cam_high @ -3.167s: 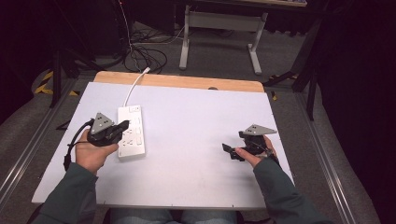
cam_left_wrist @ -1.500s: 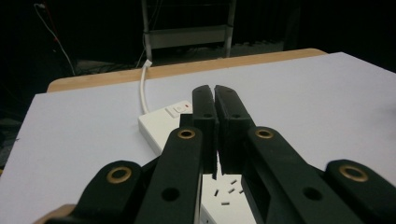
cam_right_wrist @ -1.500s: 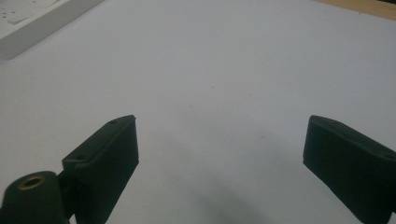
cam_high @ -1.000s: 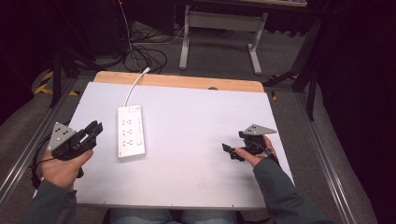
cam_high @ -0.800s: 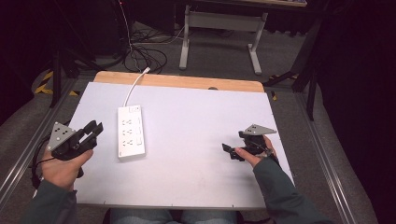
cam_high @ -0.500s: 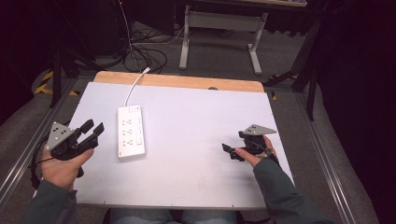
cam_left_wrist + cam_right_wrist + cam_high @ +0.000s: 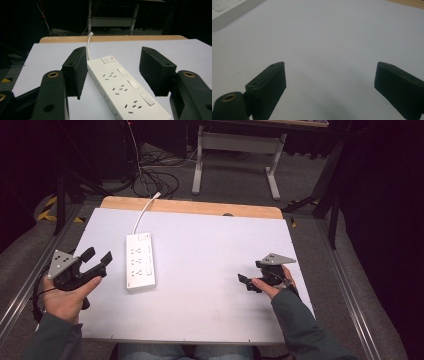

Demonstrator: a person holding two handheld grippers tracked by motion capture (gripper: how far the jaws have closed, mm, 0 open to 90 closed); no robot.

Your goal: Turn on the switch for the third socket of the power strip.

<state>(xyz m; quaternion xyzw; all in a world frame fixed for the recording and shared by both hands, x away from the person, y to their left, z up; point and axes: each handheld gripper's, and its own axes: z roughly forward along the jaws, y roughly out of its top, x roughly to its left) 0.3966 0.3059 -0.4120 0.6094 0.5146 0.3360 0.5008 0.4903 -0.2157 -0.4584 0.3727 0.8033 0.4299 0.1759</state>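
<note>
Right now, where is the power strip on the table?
In the high view the power strip lies flat on the table's left half, just right of the open left hand-held gripper, untouched, its cord running toward the far edge.

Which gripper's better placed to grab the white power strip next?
Probably left. The left gripper sits beside the white plastic power strip, jaws open and aimed at it; the right gripper is across the white table.

White power strip [image 7: 139,260], black jaws

Left gripper [image 7: 113,75] jaws apart, white power strip [image 7: 125,87] between
</note>
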